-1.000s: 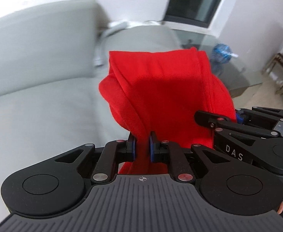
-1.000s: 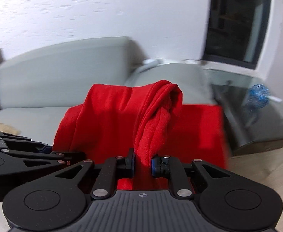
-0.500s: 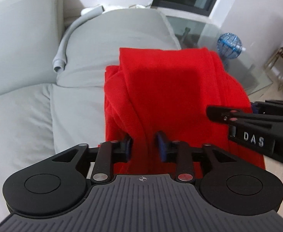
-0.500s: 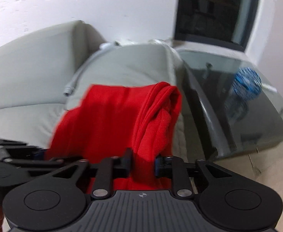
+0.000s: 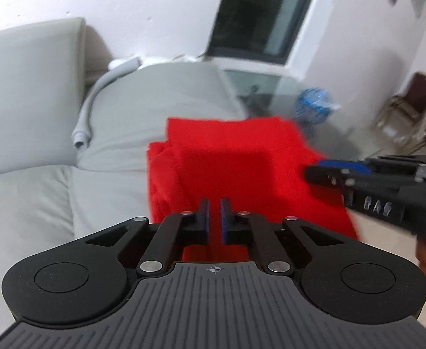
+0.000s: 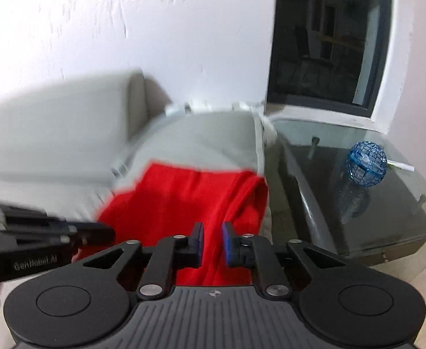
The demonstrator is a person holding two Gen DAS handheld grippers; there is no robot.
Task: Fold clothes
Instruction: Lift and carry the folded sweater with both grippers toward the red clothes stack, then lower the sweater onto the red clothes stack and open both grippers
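Observation:
A folded red garment (image 5: 242, 163) lies on the grey sofa's armrest (image 5: 166, 93), also in the right wrist view (image 6: 189, 200). My left gripper (image 5: 214, 203) hovers just before its near edge, jaws a narrow gap apart and empty. My right gripper (image 6: 213, 228) is also pulled back from the cloth, jaws slightly apart and empty. Each gripper shows in the other's view: the right one at the right (image 5: 323, 171), the left one at the left (image 6: 96, 232).
A glass side table (image 6: 387, 203) stands right of the armrest with a blue mesh ball (image 6: 366, 163) on it. A grey hose (image 5: 87, 110) lies between armrest and back cushion (image 5: 26, 87). A chair (image 5: 416, 107) stands at the far right.
Both grippers let go of the red garment and pulled back. The garment now lies flat on the armrest instead of hanging bunched from the jaws.

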